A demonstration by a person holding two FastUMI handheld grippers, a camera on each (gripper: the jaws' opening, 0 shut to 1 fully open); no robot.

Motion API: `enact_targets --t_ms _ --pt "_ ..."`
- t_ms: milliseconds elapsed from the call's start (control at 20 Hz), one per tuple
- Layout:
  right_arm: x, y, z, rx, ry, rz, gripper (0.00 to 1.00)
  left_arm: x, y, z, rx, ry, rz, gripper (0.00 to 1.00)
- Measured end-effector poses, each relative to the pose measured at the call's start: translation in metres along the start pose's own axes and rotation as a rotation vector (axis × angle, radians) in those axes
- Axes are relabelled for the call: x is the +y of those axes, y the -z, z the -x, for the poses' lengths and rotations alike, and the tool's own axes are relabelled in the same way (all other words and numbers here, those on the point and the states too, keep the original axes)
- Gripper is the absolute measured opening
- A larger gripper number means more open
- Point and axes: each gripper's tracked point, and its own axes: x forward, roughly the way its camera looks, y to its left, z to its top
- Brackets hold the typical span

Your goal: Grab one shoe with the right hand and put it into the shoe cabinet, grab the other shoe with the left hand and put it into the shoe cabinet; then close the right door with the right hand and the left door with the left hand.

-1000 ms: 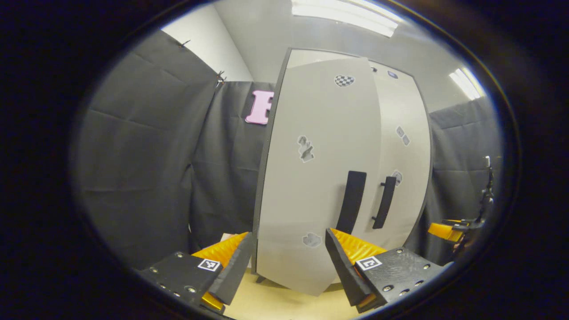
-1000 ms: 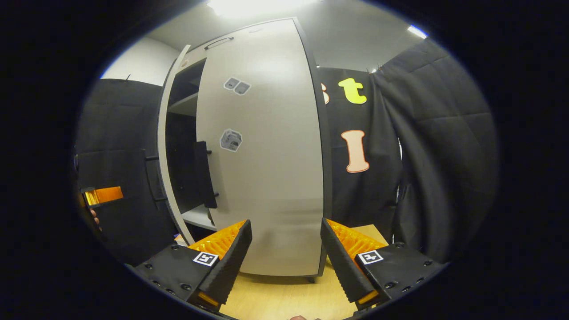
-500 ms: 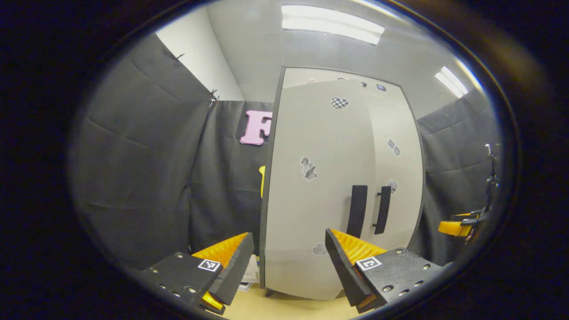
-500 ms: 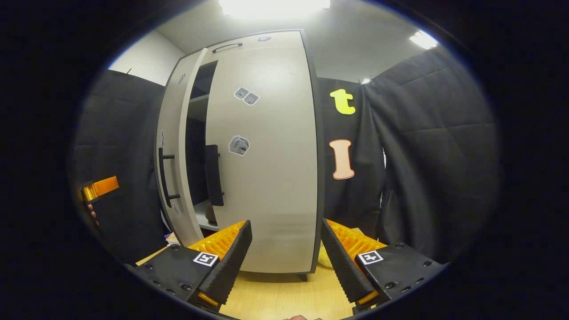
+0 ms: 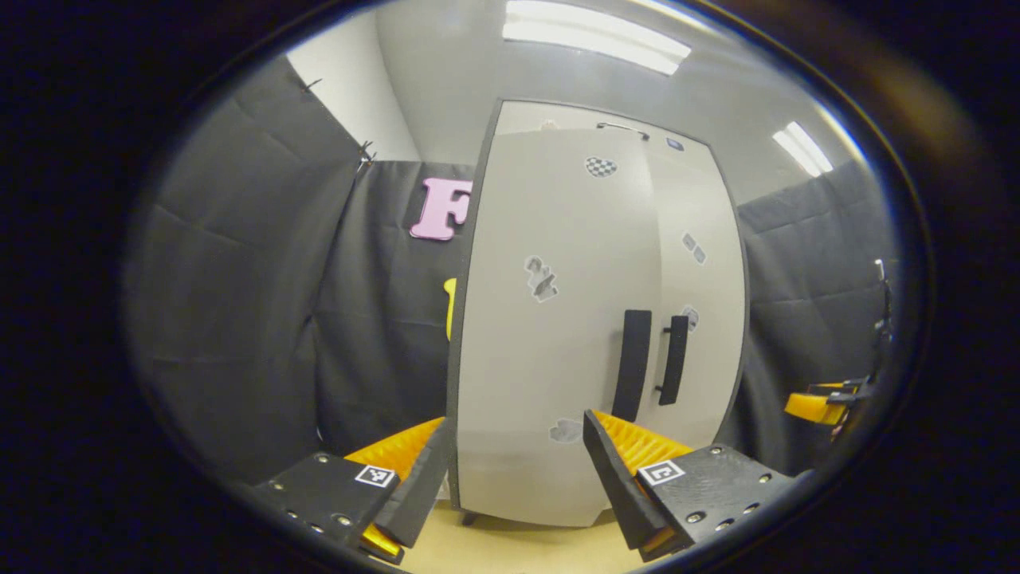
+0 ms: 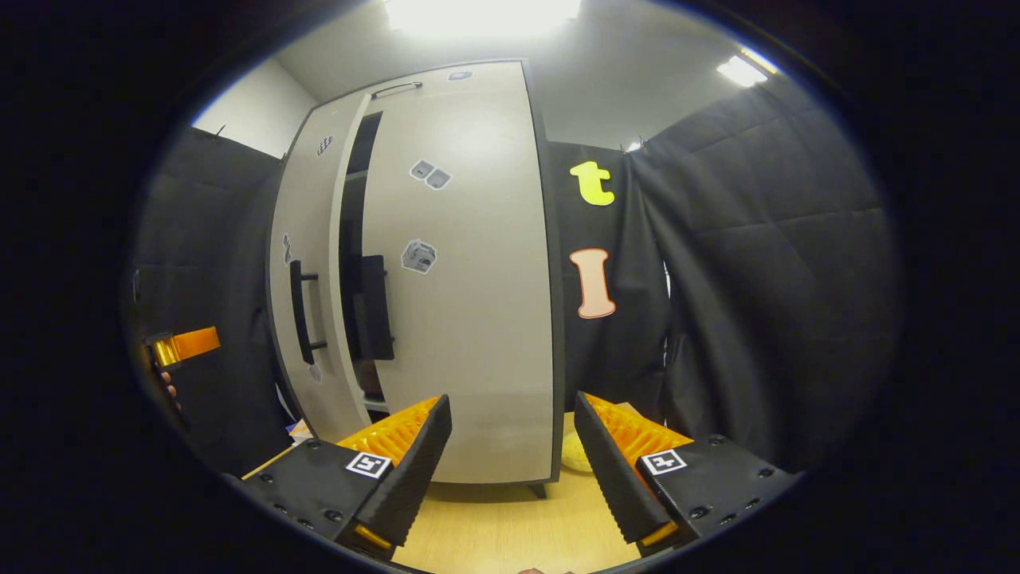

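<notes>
Both grippers, left gripper [image 5: 510, 478] and right gripper [image 6: 510, 466], stand spread wide and hold nothing, clear of the shoe cabinet [image 6: 478, 279]. Right door [image 6: 470, 319] sits shut. Left door [image 6: 307, 271] stands slightly ajar, a dark gap beside its free edge. Bare wooden floor [image 6: 510, 526] lies before the cabinet.

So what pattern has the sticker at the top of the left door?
A black-and-white checker pattern on the sticker, clearest in the left gripper view.
</notes>
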Motion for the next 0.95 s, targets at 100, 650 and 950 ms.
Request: enact_targets --t_ms 100,650,950 --pt "-0.002 -0.002 0.001 -0.009 0.008 0.019 0.98 0.003 -0.004 0.000 -0.019 -0.010 -0.004 1.00" --pt "-0.003 -0.008 0.000 -0.017 0.010 -0.002 0.98 0.014 0.028 0.019 0.047 -0.048 -0.051 0.94" --pt "-0.002 -0.003 -0.013 0.008 -0.004 -0.024 0.98 0.022 0.037 0.021 0.063 -0.085 -0.085 1.00"
